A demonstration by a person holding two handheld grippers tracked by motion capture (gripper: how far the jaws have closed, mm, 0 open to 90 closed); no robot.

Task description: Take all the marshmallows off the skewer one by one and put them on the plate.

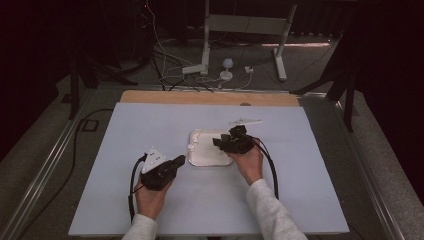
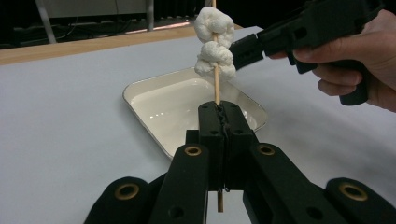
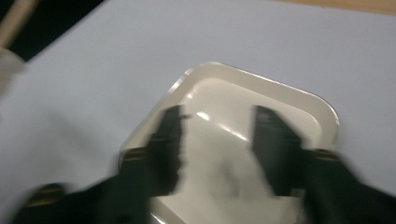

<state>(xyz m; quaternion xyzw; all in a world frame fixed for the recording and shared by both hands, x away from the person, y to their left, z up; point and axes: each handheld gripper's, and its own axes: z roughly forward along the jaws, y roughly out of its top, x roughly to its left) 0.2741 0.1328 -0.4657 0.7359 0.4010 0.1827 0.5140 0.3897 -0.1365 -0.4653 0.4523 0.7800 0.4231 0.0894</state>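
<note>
Over the tray [image 2: 154, 109], left hand-held gripper [image 2: 223, 122] clamps a skewer [image 2: 216, 84]; right hand-held gripper [image 3: 217, 140], blurred, apparently spread.

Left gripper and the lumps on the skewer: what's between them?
Bare skewer runs from the shut left gripper up to the white lumps, seen in the left gripper view.

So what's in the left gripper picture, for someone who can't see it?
The left gripper holds a wooden skewer upright with white lumps on it. The right gripper reaches toward the lumps, above a white tray.
</note>
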